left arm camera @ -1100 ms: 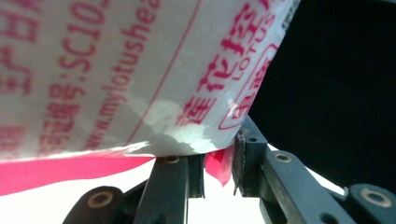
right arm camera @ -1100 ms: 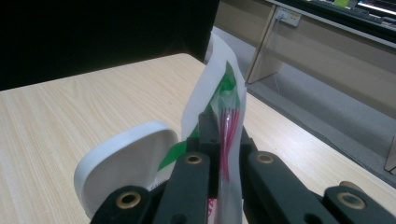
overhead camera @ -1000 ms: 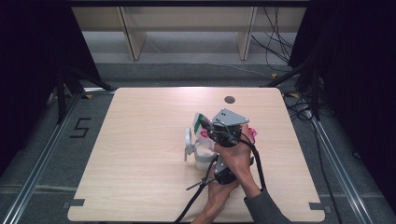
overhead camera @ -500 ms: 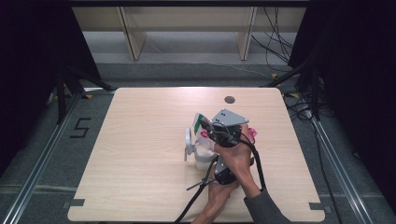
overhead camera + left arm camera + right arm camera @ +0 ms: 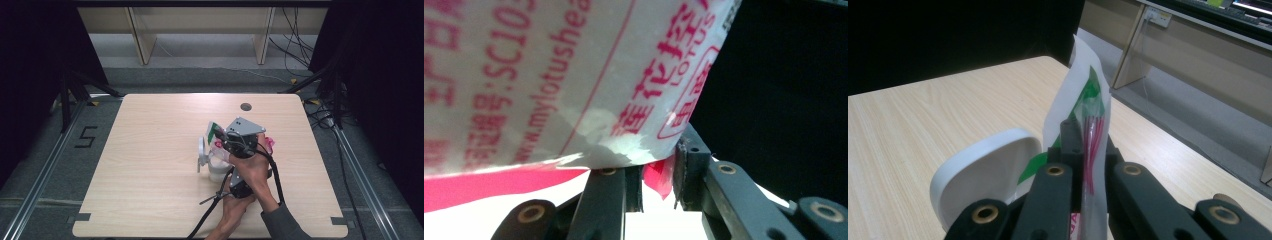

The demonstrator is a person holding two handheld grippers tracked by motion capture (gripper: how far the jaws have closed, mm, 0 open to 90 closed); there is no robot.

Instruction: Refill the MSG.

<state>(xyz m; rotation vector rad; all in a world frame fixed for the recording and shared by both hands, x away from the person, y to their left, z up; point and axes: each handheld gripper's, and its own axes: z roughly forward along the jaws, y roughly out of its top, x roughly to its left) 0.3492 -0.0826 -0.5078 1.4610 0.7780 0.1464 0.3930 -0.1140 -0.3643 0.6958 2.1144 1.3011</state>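
A plastic bag (image 5: 214, 131), whitish with red print and a green patch, is held up over the middle of the table. My right gripper (image 5: 223, 140), with the grey plate on top, is shut on the bag's upright edge (image 5: 1073, 85), its jaws (image 5: 1083, 142) pinching the film. My left gripper (image 5: 659, 175) is shut on the pink lower corner of the bag (image 5: 549, 75); in the high view its body (image 5: 240, 187) sits under the right hand. A white container (image 5: 216, 170) with its lid (image 5: 201, 152) flipped open stands just left of the grippers; that lid (image 5: 983, 165) lies left of the right jaws.
The wooden table (image 5: 150, 150) has a dark round hole (image 5: 245, 106) near its far edge. Black cables (image 5: 210, 215) trail off the front edge. Rails and a floor mark "5" (image 5: 86, 136) lie to the left, with shelf legs behind.
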